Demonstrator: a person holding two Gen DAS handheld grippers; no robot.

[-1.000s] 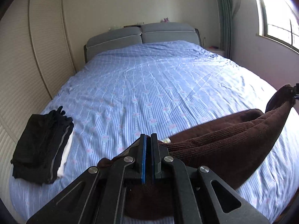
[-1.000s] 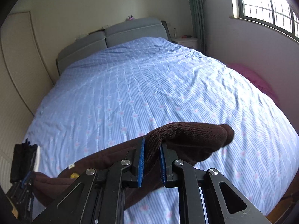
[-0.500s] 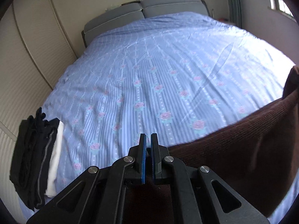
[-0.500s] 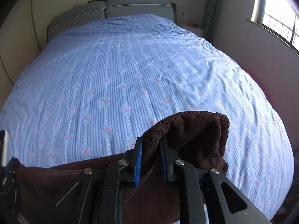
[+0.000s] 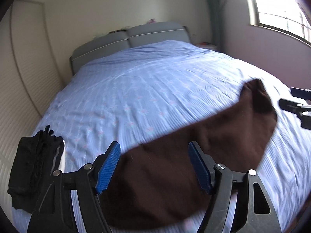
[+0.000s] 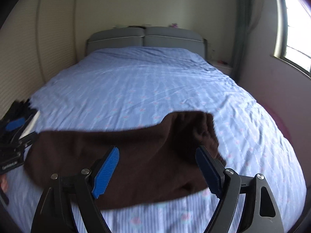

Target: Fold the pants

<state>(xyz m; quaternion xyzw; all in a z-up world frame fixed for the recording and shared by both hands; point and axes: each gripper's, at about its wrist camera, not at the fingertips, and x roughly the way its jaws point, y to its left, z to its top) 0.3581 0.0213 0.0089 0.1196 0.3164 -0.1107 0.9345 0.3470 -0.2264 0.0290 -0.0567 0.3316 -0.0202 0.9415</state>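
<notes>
Left gripper (image 5: 154,167) and right gripper (image 6: 157,171): both released, jaws spread wide. Brown pants (image 5: 175,172) lie folded on the bed (image 5: 145,89). Left view alone shows the whole black pile (image 5: 33,172) beside them.

Pants (image 5: 175,170) on bed (image 5: 147,89) — clothes pile (image 5: 35,167) left

Bedspread (image 6: 155,89) beyond brown pants (image 6: 136,155) open; black clothes pile (image 5: 35,170) blocks left edge.

Dark brown knit pants (image 5: 175,178) lie folded in a band across the blue sheet's near end
</notes>
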